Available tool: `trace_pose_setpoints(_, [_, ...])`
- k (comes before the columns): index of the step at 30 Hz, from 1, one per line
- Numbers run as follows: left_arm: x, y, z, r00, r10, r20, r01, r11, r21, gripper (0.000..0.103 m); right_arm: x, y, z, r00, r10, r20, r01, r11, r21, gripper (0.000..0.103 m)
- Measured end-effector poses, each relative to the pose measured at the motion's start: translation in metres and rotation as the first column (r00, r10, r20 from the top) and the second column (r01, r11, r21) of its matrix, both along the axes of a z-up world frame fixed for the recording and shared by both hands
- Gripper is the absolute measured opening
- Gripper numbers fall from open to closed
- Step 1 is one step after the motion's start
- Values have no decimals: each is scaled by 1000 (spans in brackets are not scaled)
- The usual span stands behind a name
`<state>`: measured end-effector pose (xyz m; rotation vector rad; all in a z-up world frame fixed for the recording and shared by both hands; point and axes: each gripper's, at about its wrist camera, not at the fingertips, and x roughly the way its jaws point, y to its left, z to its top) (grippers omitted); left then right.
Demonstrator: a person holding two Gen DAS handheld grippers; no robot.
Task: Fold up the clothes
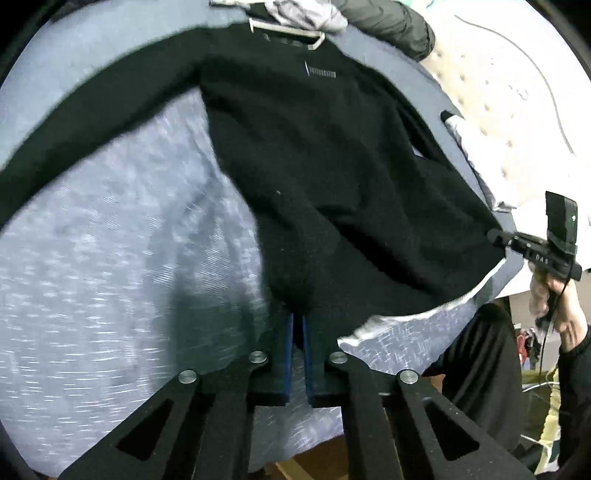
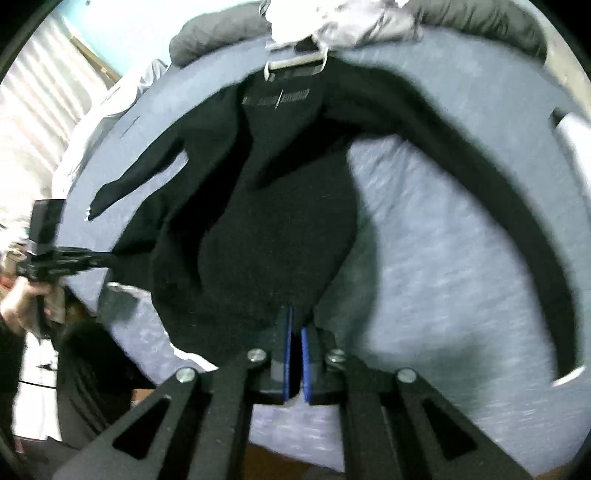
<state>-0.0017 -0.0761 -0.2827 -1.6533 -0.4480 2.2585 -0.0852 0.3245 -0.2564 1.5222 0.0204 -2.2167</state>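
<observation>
A black long-sleeved shirt (image 1: 314, 166) lies spread on the bed, collar at the far end, both sleeves out to the sides. In the left wrist view my left gripper (image 1: 298, 317) is shut on the shirt's near hem, its blue pads pinching the cloth. My right gripper (image 1: 496, 236) shows at the right, clamped on the other hem corner. In the right wrist view the shirt (image 2: 280, 221) runs away from my right gripper (image 2: 296, 314), which is shut on the hem. My left gripper (image 2: 110, 258) holds the hem at the left.
A grey-blue sheet (image 1: 110, 240) covers the bed. A pale hanger (image 1: 288, 31) lies at the collar, with grey clothes (image 1: 306, 14) and a dark padded jacket (image 1: 391, 26) behind. A cream quilted cover (image 1: 498, 92) lies to the right. A person's hand (image 1: 561, 306) grips the right handle.
</observation>
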Motion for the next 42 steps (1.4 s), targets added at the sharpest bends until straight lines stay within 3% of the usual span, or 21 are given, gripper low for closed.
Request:
trace_pose_setpoints(3, [7,-8,15,1000,-1,-21,2,1000,19,3,1,15,11,999,-30,-11,30,1000,2,4])
trace_pose_setpoints(6, [15,-10,33,998,-2,-55,5,998,59,3,12,17,20,999,6,-33,-6,1000,6,3])
trace_pose_setpoints(9, [23,-20,41,998,1,-67,3,999,46,0,21,18,9,1000,16,-18,-16,999,31,3])
trace_pose_setpoints(15, [27,-23,31,999,10,-43,-9,1000,14,0,20,17,-26,999,23,41,-26,996,90,3])
trace_pose_setpoints(20, [28,0,17,999,-46,-23,46,999,-18,1,12,31,-33,998,-58,26,54,993,109,9])
trace_pose_setpoints(21, [30,9,15,997,-73,-21,72,997,-34,5,11,33,-32,998,-65,15,63,991,122,10])
trace_pose_setpoints(23, [31,24,13,993,-116,-14,116,992,-42,16,14,36,-29,998,-65,-3,65,986,151,26])
trace_pose_setpoints(24, [31,29,10,992,-126,-7,126,991,-42,28,15,36,-28,998,-57,-6,58,986,158,30])
trace_pose_setpoints(25, [30,33,8,991,-134,3,134,990,-39,33,18,36,-27,999,-40,-4,40,987,158,32])
trace_pose_setpoints(31, [25,59,-5,981,-190,37,192,980,-60,34,41,14,-24,991,135,-9,-131,974,186,38])
trace_pose_setpoints(37, [26,75,-5,976,-214,43,217,974,-72,38,58,-37,-32,948,319,13,-314,926,209,48])
trace_pose_setpoints(42, [30,75,3,979,-200,28,202,974,-100,46,69,-77,-47,907,419,34,-414,876,248,48])
